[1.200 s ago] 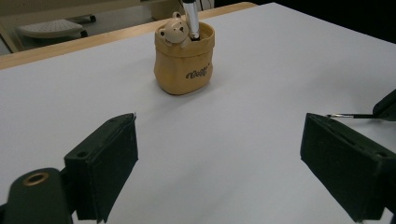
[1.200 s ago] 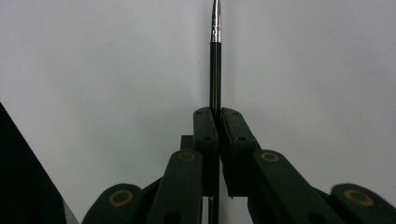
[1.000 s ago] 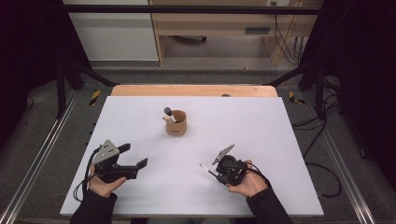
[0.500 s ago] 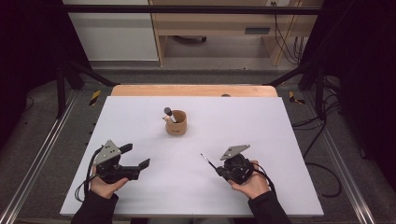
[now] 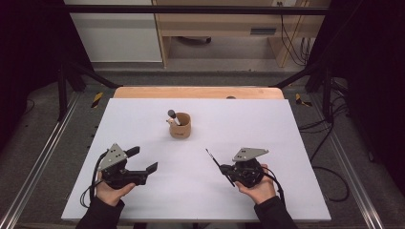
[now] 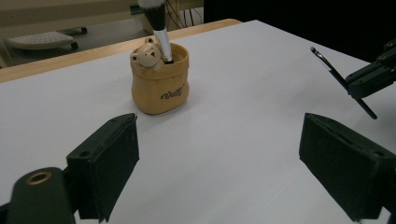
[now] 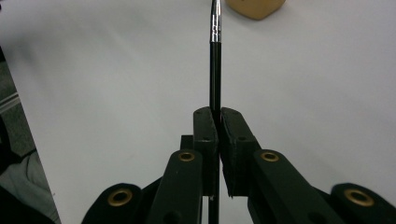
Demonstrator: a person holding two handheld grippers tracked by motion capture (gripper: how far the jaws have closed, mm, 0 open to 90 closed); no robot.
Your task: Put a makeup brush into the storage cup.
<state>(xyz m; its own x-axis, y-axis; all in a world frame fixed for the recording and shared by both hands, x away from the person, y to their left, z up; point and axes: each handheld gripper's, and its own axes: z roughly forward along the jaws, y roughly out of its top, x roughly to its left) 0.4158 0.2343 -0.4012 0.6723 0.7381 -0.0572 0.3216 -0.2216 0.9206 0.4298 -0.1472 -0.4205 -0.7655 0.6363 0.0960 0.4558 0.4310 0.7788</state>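
A tan bear-shaped cup (image 5: 180, 126) (image 6: 160, 84) stands mid-table with a makeup brush (image 5: 172, 114) (image 6: 156, 23) upright in it. My right gripper (image 5: 224, 168) (image 7: 217, 116) is at the front right, shut on a thin black brush handle with a silver ferrule (image 5: 213, 159) (image 7: 215, 65). The handle sticks out toward the cup (image 7: 256, 8). From the left gripper view, that handle (image 6: 336, 77) and the right gripper (image 6: 373, 77) sit at the right edge. My left gripper (image 5: 143, 159) (image 6: 219, 172) is at the front left, open, nothing between its jaws, facing the cup.
The white table top (image 5: 267, 124) has a wooden strip (image 5: 196, 92) along its far edge. Black frame posts stand at both sides, and cables lie on the floor at the right (image 5: 329, 143). Shelving stands beyond the table.
The right hand has rolled so its grey plate now lies level, and the held handle has swung up to point more toward the cup. The left gripper has stayed put.
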